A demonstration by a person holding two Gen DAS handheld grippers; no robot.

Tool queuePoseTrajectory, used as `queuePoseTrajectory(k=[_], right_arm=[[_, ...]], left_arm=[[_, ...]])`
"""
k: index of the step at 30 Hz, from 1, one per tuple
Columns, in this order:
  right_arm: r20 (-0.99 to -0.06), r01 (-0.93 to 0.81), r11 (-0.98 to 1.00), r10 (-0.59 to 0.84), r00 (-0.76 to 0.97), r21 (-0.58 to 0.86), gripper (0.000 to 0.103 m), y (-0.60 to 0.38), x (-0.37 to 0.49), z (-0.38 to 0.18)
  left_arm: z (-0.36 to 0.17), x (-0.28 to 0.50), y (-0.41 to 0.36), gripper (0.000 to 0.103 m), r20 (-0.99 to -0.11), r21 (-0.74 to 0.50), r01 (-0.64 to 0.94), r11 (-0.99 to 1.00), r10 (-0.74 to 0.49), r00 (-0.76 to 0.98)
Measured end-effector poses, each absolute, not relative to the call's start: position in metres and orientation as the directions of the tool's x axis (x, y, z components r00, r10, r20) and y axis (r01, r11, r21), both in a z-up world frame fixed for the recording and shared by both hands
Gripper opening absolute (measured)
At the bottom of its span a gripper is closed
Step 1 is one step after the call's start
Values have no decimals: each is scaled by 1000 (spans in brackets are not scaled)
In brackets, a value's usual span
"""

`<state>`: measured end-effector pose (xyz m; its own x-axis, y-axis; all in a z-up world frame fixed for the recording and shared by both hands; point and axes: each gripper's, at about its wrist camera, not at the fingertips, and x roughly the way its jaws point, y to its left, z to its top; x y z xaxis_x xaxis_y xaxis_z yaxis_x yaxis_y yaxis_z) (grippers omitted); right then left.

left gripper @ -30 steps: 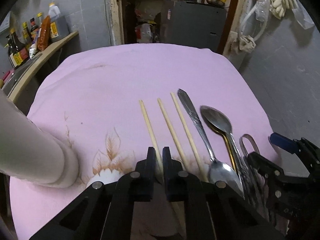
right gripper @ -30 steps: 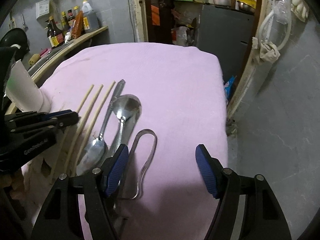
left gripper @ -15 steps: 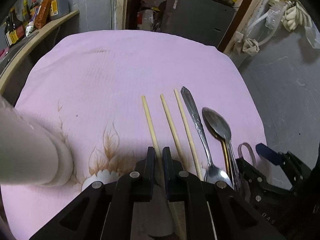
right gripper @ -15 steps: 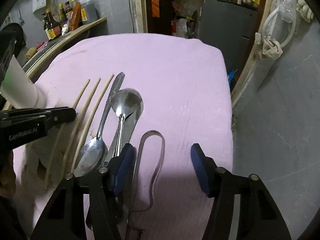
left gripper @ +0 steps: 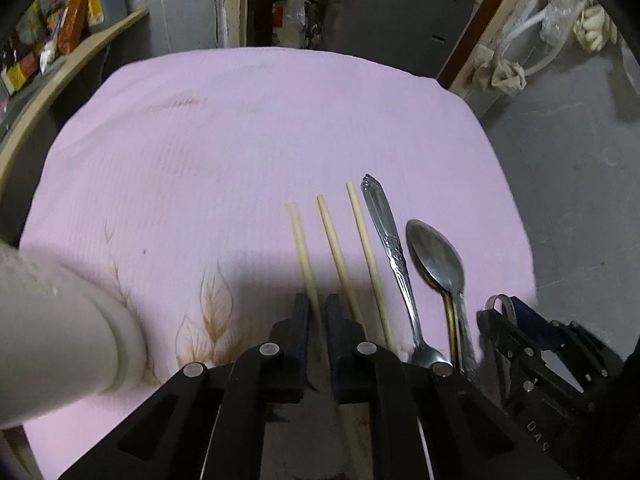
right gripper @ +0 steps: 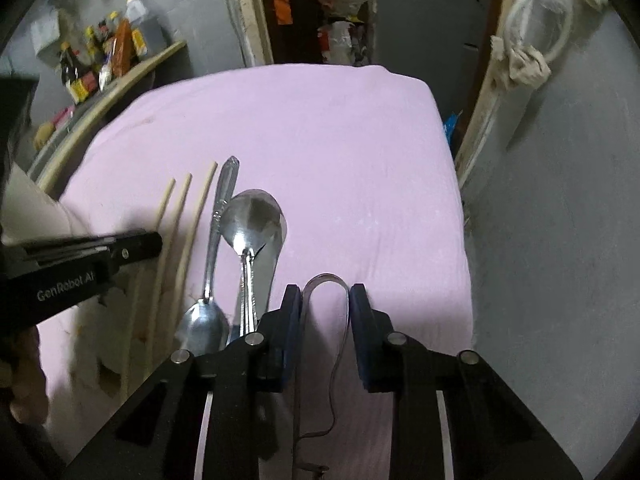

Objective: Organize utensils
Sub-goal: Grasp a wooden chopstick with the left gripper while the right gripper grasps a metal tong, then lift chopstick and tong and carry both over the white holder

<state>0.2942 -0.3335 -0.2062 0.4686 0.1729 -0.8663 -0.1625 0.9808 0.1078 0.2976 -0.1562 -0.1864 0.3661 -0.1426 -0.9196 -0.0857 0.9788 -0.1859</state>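
Three wooden chopsticks lie side by side on the pink cloth (left gripper: pixel 240 140). My left gripper (left gripper: pixel 318 312) is shut on the leftmost chopstick (left gripper: pixel 300 240), which still rests on the cloth and runs between its black fingers. To its right lie a patterned spoon (left gripper: pixel 390 240), bowl toward me, and a second spoon (left gripper: pixel 436 256), bowl away. My right gripper (right gripper: pixel 325 306) is closing. Its blue pads touch both sides of the metal tongs (right gripper: pixel 325 278), whose loop pokes out ahead of the fingertips. In the right wrist view the left gripper (right gripper: pixel 154 245) tips down over the chopsticks (right gripper: pixel 182 204).
A white cylinder (left gripper: pixel 60 340) stands at the left of the table. The cloth's right edge (right gripper: pixel 460 240) drops to a grey floor. A shelf with bottles (right gripper: pixel 104 56) runs along the far left. A doorway with clutter lies behind the table.
The right gripper's blue pads came together from wide apart until they flank the tongs' loop. The left gripper stayed shut and shifted slightly along the leftmost chopstick.
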Motion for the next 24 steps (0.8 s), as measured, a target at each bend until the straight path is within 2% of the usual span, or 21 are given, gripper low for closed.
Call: queuePoseTrajectory(k=[4, 12, 17, 24], right_arm=[[-798, -128, 978, 208, 566, 164, 22, -347, 271, -183], [-666, -80, 976, 197, 720, 203, 22, -365, 220, -143], [-596, -74, 971, 199, 778, 227, 22, -365, 193, -121], [-509, -123, 973, 209, 835, 197, 21, -331, 176, -77]], left_arm=[[-173, 280, -151, 5, -882, -251, -45, 967, -210, 421], [-127, 228, -155, 5, -771, -318, 170, 933, -359, 526], [-97, 200, -146, 5, -699, -314, 245, 917, -398, 594], [-51, 185, -109, 5, -583, -344, 243, 907, -409, 702]])
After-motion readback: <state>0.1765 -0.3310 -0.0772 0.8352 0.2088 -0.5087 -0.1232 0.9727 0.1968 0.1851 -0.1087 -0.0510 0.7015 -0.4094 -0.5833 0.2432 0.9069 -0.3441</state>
